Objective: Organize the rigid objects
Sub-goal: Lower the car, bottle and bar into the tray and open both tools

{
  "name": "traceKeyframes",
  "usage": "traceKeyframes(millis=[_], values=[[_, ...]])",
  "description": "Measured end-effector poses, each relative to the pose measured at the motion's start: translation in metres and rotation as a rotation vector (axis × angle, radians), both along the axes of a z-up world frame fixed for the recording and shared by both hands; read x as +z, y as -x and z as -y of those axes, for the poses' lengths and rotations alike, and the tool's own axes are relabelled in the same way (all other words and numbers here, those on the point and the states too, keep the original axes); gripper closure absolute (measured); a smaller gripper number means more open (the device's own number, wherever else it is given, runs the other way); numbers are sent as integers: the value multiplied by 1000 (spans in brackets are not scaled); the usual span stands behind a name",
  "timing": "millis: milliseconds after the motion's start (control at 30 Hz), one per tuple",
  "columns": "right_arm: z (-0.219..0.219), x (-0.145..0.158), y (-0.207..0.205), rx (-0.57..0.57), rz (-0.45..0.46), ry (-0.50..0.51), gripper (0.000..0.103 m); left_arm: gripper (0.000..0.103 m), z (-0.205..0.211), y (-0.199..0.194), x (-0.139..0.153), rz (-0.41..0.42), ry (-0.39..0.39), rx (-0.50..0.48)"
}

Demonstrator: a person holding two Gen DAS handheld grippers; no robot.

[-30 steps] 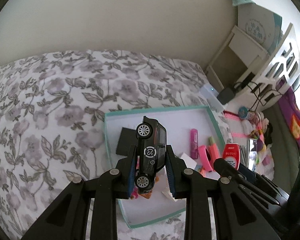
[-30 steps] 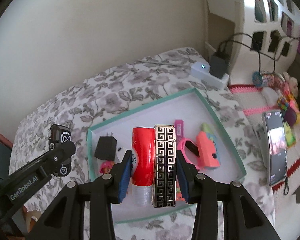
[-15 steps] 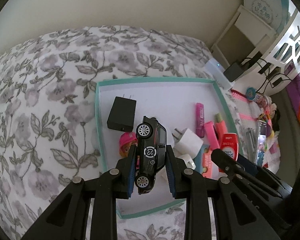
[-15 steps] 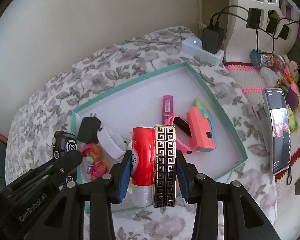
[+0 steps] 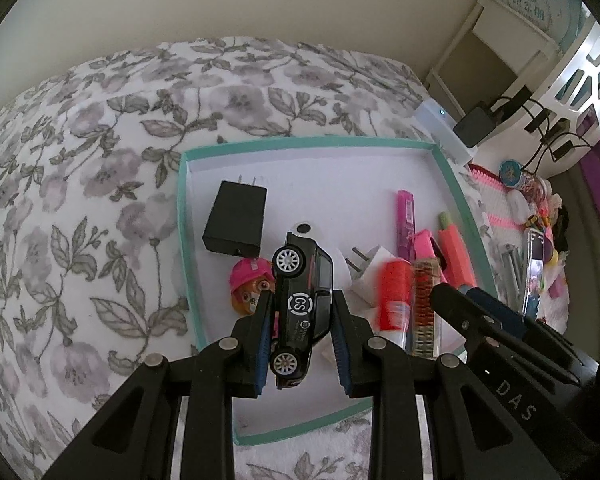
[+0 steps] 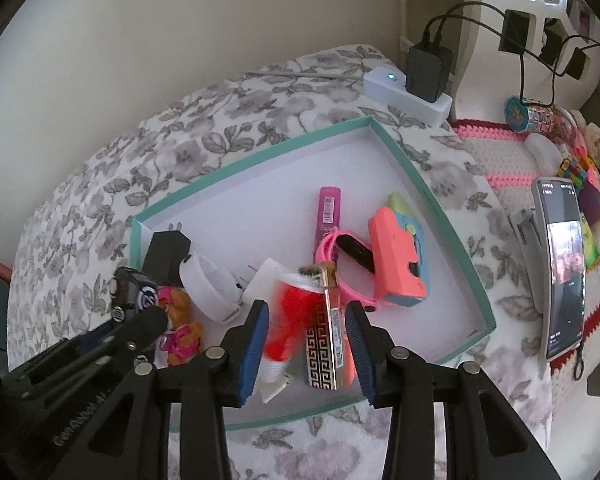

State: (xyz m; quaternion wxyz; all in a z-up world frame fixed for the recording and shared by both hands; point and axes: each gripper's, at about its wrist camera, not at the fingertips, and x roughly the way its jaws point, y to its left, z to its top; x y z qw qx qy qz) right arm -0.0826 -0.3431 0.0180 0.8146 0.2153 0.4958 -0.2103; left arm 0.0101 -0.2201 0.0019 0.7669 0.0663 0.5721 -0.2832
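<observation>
Holding one black toy car [image 5: 302,308] tight between its two blue pads, the left gripper [image 5: 301,340] hangs over the near left part of one teal tray [image 5: 300,145]. The car door has "CS" in a white ring.

The right gripper [image 6: 306,350] has its fingers spread wide. Between them are one red tube [image 6: 290,330] and one gold patterned lighter [image 6: 326,342], both blurry, and I cannot tell if the pads touch them.

In the tray lie one black plug [image 5: 236,222], two white plugs [image 6: 212,288], one pink puppy toy [image 5: 249,282], one purple stick [image 6: 327,214] with a bar code, one pink watch [image 6: 350,250] and one coral toy [image 6: 396,256].

To the right stands one phone [image 6: 560,260], its writing too small to read.
</observation>
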Motion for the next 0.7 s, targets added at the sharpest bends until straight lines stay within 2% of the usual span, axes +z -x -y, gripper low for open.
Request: traceKeyframes(millis=[267,400,567,700], values=[[1,-6,-2,10,-19,-7,61,74,5,2,-7,-7,-19,-10],[1,-8,-2,11,-26,-9,61,64,6,2,-10,-17,-24,-10],[1,-9,-3,17,-34,-5,61,60,5,2,-11,-22,-28,-11],[0,-9,-4,22,-41,5,61,52,2,1,-9,-23,-28,4]])
